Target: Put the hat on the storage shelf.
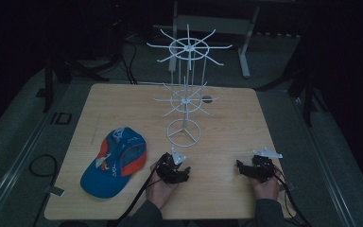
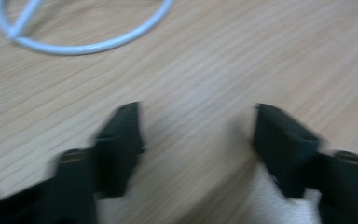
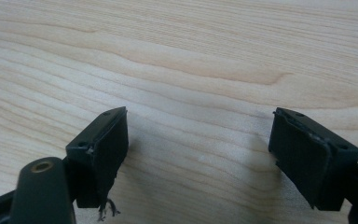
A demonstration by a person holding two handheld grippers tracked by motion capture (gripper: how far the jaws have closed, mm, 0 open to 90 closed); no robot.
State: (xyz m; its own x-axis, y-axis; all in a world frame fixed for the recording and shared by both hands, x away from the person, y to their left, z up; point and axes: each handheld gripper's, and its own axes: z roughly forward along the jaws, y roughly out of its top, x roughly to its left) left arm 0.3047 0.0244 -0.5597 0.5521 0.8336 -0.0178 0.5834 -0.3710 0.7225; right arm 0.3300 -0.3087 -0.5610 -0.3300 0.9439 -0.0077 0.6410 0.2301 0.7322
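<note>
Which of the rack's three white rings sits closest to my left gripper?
The bottom base ring, lying flat on the table. It is just ahead of the left gripper; the middle ring and top ring sit higher on the pole.

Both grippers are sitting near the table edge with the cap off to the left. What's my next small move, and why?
Probably swing the left gripper left toward the cap: its jaws stand open and empty over bare table, and the cap lies flat beside it, not yet on the white rack.

Matt wood table (image 1: pixel 227 142), cloth cap (image 1: pixel 116 161)
</note>
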